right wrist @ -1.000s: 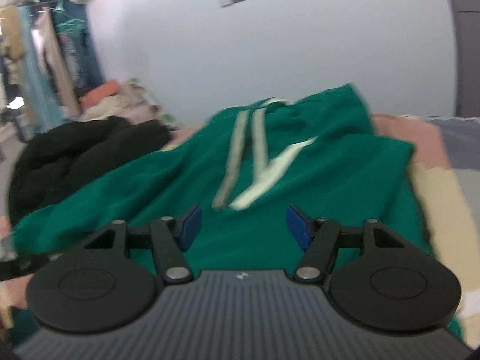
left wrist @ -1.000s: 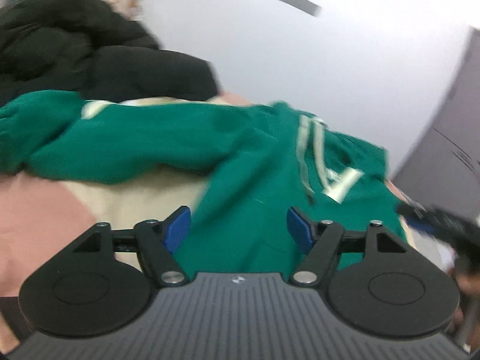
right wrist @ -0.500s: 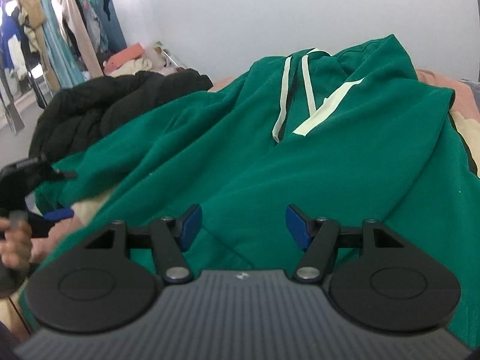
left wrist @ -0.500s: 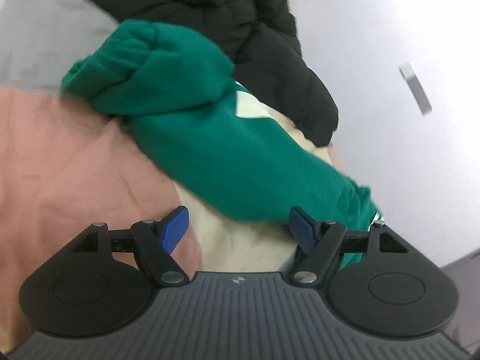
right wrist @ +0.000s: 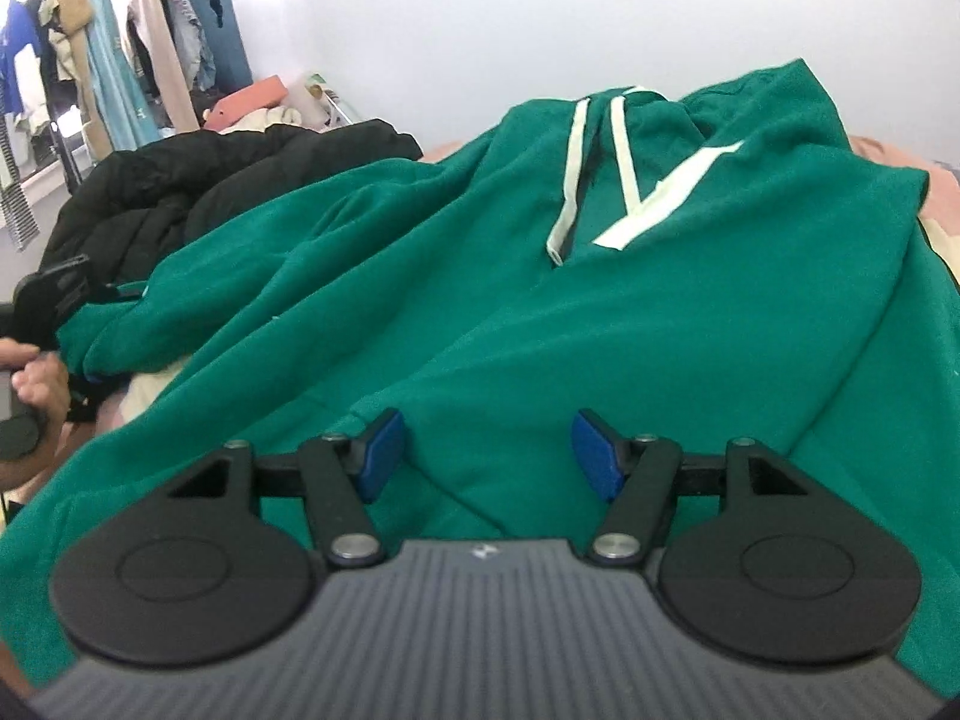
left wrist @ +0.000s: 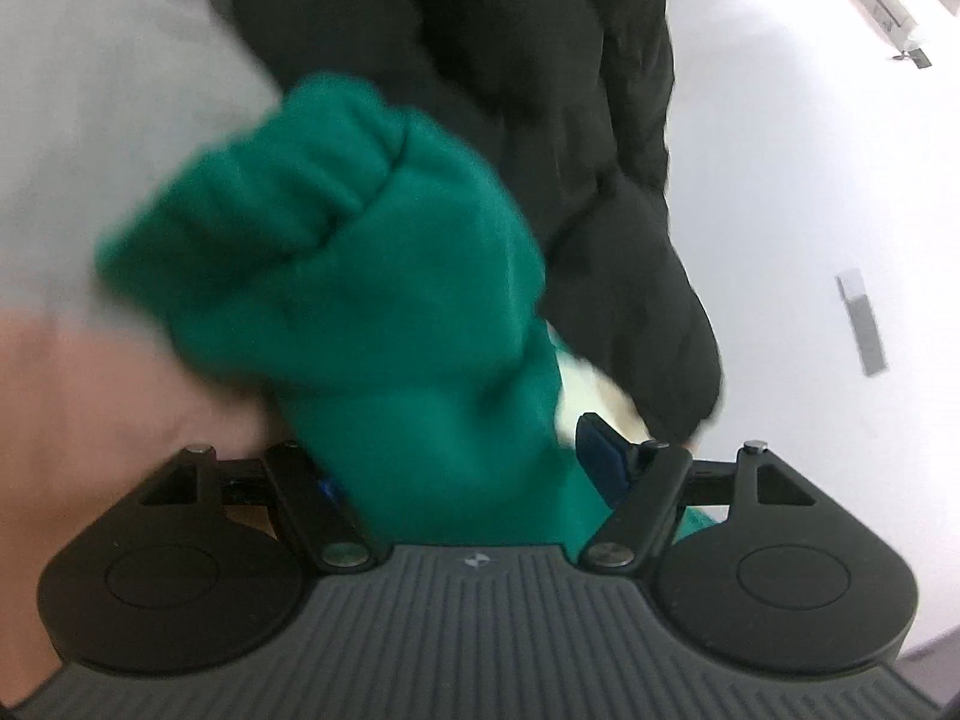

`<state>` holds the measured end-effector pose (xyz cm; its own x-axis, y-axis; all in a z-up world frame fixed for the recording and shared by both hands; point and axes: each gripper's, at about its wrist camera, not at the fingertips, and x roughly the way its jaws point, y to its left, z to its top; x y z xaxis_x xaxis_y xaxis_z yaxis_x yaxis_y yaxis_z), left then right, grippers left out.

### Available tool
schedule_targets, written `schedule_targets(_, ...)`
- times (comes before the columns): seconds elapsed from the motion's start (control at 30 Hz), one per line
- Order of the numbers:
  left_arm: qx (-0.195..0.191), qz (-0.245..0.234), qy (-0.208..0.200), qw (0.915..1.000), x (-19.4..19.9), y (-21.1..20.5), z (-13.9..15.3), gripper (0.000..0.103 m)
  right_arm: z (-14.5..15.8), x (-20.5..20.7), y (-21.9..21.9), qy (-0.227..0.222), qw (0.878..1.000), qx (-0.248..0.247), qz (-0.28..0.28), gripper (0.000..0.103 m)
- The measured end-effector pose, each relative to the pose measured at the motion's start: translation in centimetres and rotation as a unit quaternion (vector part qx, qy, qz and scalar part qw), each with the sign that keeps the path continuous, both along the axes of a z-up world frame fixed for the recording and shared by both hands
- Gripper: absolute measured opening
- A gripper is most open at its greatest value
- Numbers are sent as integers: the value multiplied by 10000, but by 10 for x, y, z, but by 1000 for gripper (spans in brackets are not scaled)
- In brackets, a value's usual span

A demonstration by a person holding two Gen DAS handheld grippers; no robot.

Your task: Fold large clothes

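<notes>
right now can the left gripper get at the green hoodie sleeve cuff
Probably yes: the green hoodie sleeve already lies between the open fingers of the left gripper, nothing covering it. The ribbed cuff sits just beyond the pads.

Bed [right wrist: 888,168], pink-cream cover: green hoodie [right wrist: 540,312] spread flat, black jacket [right wrist: 198,180] beside.

**No readable text in either view**

No words, numbers, brand names or labels can be read in either wrist view. The only mark is a small pale emblem [right wrist: 480,550] on the ribbed grey housing of the right claw, centred just behind its two arms; it is too small to make out. The left claw's housing carries the same emblem [left wrist: 475,561] in the same spot, equally unreadable. The cream stripes on the green hoodie [right wrist: 540,300] form no letters.
</notes>
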<state>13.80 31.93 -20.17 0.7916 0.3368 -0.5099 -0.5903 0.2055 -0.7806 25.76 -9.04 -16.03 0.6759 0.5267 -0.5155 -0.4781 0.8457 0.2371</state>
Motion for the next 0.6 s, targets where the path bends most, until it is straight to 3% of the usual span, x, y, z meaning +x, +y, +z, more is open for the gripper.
schedule_targets(0.07,158,298,115,9994,-2,8,-1,68,-3,2,4,-56,10000,-14,-26,66)
schedule_targets(0.13,136,433,240,9987,0,14,-6,51,-6,2,9,-174,9998,-74,-103,65)
schedule_targets(0.17,178,439,421,9980,3,17,-6,36,-6,2,10,-193,9997,-109,-123,65)
schedule_targets(0.23,551,357,845,9943,10,18,0,26,-8,4,12,-130,9997,-154,-158,65)
schedule_targets(0.27,973,345,1137,9881,13,14,7,20,-8,5,11,-103,9997,-150,-164,65)
schedule_targets(0.33,1890,416,1635,9674,20,-1,26,17,-9,6,13,-11,9995,-258,-180,65)
schedule_targets(0.4,2347,398,1704,9562,22,-13,43,13,-10,6,13,24,9995,-235,-200,65)
schedule_targets(0.5,2586,382,1229,9574,21,-23,80,12,-8,5,11,61,9997,-146,-203,66)
schedule_targets(0.6,3013,223,1101,9469,24,-39,128,12,-3,4,5,124,9996,74,-261,65)
